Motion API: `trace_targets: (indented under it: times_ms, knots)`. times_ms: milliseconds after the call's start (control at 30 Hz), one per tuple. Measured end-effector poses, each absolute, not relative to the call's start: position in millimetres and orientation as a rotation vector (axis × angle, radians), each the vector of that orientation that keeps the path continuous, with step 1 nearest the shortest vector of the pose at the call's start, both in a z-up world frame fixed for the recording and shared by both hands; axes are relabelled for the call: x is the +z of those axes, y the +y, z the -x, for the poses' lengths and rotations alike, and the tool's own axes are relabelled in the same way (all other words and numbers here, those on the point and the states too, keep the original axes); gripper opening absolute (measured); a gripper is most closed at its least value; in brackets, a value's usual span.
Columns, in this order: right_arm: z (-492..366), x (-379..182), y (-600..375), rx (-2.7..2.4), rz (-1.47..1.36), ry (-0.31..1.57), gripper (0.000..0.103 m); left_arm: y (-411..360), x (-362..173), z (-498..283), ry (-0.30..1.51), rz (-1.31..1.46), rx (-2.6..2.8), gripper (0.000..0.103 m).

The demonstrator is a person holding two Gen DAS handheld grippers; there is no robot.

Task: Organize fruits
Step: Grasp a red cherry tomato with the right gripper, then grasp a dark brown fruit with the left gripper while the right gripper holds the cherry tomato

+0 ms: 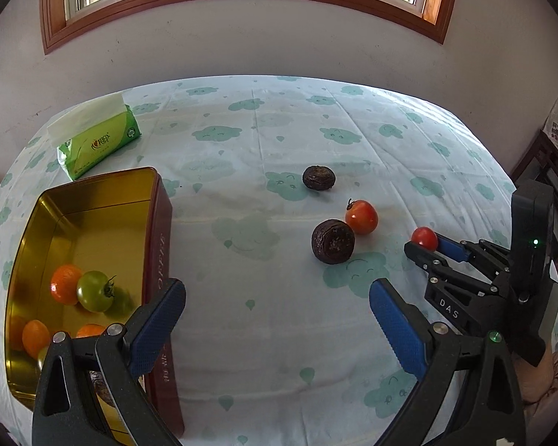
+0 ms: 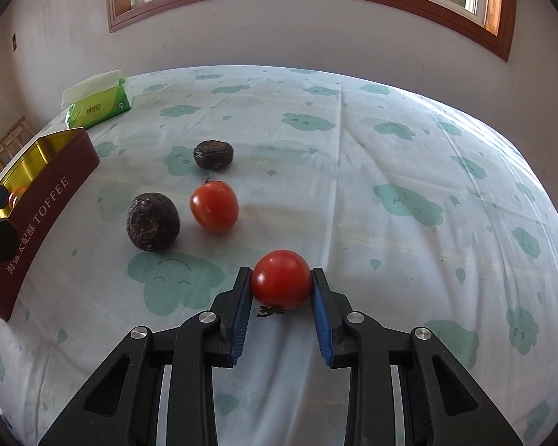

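Note:
My right gripper (image 2: pixel 281 278) is shut on a small red tomato (image 2: pixel 281 278), its blue pads pressed on both sides; the tomato (image 1: pixel 425 238) and that gripper (image 1: pixel 426 247) also show at the right of the left wrist view. My left gripper (image 1: pixel 277 299) stands open with nothing between its fingers, beside the gold-lined toffee tin (image 1: pixel 93 200). The tin holds a green tomato (image 1: pixel 95 291) and several oranges (image 1: pixel 64 283). On the cloth lie a second red tomato (image 2: pixel 214 206), a large dark wrinkled fruit (image 2: pixel 152 222) and a smaller dark one (image 2: pixel 213 154).
A green tissue pack (image 1: pixel 96 141) lies at the back left near the wall. The table wears a cloud-print cloth (image 2: pixel 390 171). A window is above the far wall. Dark wooden furniture (image 1: pixel 547 163) stands off the table's right edge.

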State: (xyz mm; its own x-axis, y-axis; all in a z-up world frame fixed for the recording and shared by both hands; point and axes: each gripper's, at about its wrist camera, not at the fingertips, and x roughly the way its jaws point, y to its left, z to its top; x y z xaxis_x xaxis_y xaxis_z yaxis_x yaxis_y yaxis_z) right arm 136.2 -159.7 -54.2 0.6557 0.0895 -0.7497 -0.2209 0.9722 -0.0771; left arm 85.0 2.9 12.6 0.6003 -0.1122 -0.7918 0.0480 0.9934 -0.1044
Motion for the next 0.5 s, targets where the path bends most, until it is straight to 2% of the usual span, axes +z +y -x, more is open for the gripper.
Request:
trace_targets:
  times_ms: [267,500]
  knots:
    - [-139.3,-52.8,-213.9,0.08,0.097,0.85,0.032,-17.1,-3.2,-105.9,0.932,0.076,-0.113,0.098]
    - [-140.3,-53.7,-215.9,0.072,0.106,0.852,0.033,-31.9,-17.9,-119.9,0.954,0.049,-0.12,0.094]
